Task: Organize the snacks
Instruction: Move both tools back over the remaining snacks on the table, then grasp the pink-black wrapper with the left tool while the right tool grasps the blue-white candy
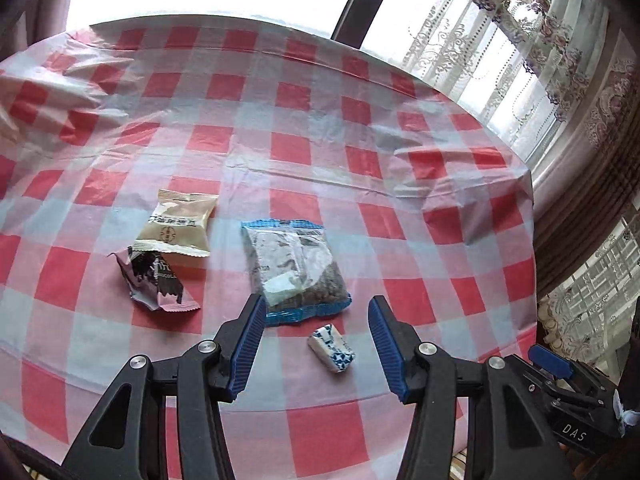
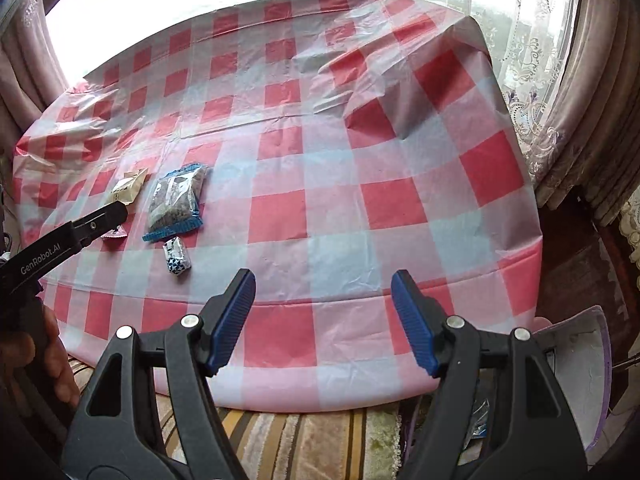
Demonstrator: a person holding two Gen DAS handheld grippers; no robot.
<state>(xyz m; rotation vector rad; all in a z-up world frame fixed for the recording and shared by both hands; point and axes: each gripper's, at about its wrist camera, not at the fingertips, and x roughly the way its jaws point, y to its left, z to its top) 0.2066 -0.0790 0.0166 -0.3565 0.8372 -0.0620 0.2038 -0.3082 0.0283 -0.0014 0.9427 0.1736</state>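
Four snack packets (image 1: 298, 270) crowd the checked tablecloth's (image 2: 340, 200) left part; its right half lies bare.

"GenRobot.AI" on left tongs (image 2: 120, 210)

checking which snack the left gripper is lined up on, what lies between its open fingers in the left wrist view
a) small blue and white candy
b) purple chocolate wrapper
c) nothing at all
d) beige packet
a: the small blue and white candy lies on the tablecloth between the open left gripper fingers, untouched.
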